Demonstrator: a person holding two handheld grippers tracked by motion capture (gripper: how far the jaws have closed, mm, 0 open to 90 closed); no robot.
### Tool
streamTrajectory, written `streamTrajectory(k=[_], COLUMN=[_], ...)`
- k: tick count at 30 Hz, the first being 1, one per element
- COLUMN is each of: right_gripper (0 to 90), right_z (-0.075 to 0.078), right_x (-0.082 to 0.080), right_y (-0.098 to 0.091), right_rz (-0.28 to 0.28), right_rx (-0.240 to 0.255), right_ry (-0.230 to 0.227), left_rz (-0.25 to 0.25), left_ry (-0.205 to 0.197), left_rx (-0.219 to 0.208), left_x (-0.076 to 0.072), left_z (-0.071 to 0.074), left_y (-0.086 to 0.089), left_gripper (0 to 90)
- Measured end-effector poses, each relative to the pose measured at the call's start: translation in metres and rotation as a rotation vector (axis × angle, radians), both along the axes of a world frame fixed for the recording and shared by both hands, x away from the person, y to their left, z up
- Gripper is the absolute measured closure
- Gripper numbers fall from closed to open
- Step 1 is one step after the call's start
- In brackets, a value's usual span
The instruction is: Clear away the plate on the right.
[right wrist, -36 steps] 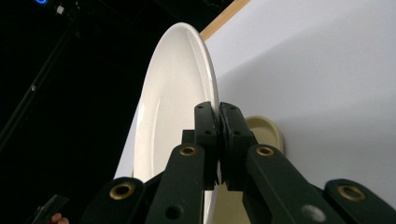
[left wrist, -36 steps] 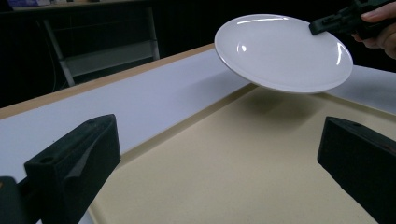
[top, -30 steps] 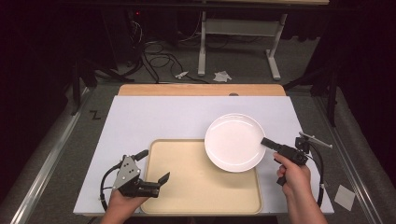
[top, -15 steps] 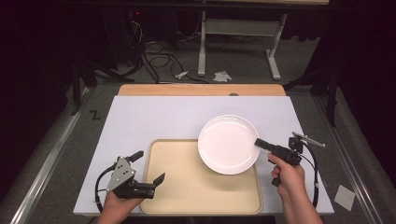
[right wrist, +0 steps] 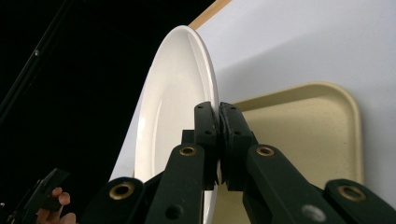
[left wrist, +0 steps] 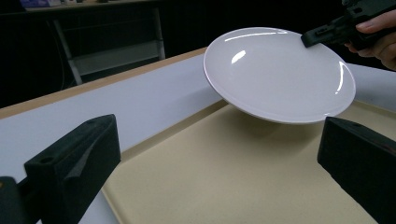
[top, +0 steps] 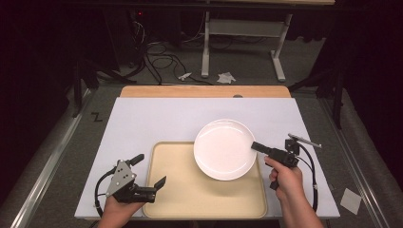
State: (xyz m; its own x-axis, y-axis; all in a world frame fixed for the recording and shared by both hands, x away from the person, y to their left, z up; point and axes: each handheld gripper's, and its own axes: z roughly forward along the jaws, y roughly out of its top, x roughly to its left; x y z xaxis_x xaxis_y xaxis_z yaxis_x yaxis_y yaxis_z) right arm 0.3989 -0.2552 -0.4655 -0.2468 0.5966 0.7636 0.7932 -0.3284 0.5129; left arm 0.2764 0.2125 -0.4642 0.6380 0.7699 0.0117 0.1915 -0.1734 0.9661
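Note:
A round white plate (top: 223, 148) hangs over the back right part of a beige tray (top: 199, 194), held by its right rim. My right gripper (top: 255, 146) is shut on that rim; in the right gripper view the plate (right wrist: 175, 107) stands edge-on with both pads clamped on it and my right gripper (right wrist: 218, 126) at its edge. My left gripper (top: 147, 170) rests open at the tray's left edge with nothing between its jaws. From the left gripper view the plate (left wrist: 280, 74) floats tilted above the tray (left wrist: 243, 182), with the right gripper (left wrist: 310, 38) on its far rim.
The tray lies on a white mat (top: 157, 123) covering a wooden table (top: 204, 91). A cable loops from each gripper. Beyond the table are a dark floor, a white desk frame (top: 242, 33) and scraps of paper.
The right hand has carried the plate leftward, farther over the tray. The left gripper has stayed where it was.

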Motion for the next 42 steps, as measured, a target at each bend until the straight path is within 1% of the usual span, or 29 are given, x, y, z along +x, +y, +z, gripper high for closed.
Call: streamTrajectory(k=[1,4,7,12,17,24,29,38,42], right_gripper=[89.0,89.0,89.0,88.9,89.0,88.9,88.9,88.8,88.9], right_z=[0.000,-0.001,-0.002,-0.003,-0.004,-0.007,-0.008,-0.012,-0.012], right_x=[0.000,0.000,0.000,-0.001,-0.001,-0.003,-0.004,-0.007,-0.009], right_y=[0.000,0.005,0.008,0.018,0.024,0.039,0.046,0.055,0.059], right_rz=[0.000,0.023,0.029,0.048,0.065,0.111,0.128,0.169,0.178], right_rx=[0.000,-0.005,-0.012,-0.021,-0.033,-0.048,-0.055,-0.095,-0.093], right_ry=[0.000,0.006,0.006,0.014,0.010,0.017,0.026,0.033,0.035], left_rz=[0.000,-0.002,-0.002,-0.001,-0.002,-0.005,-0.006,-0.003,-0.003], left_ry=[0.000,0.001,0.001,0.001,0.000,0.001,0.002,0.000,0.001], left_rx=[0.000,-0.001,0.002,-0.002,0.002,0.002,0.002,-0.003,-0.004], left_x=[0.000,0.000,0.000,0.000,0.000,0.000,0.000,0.000,0.000], left_z=[0.000,0.000,0.000,0.000,0.000,0.000,0.000,0.000,0.000], left_y=[0.000,0.000,0.000,0.000,-0.001,-0.001,0.000,0.000,0.000], left_gripper=[0.2,0.2,0.2,0.2,0.2,0.2,0.3,0.3,0.3])
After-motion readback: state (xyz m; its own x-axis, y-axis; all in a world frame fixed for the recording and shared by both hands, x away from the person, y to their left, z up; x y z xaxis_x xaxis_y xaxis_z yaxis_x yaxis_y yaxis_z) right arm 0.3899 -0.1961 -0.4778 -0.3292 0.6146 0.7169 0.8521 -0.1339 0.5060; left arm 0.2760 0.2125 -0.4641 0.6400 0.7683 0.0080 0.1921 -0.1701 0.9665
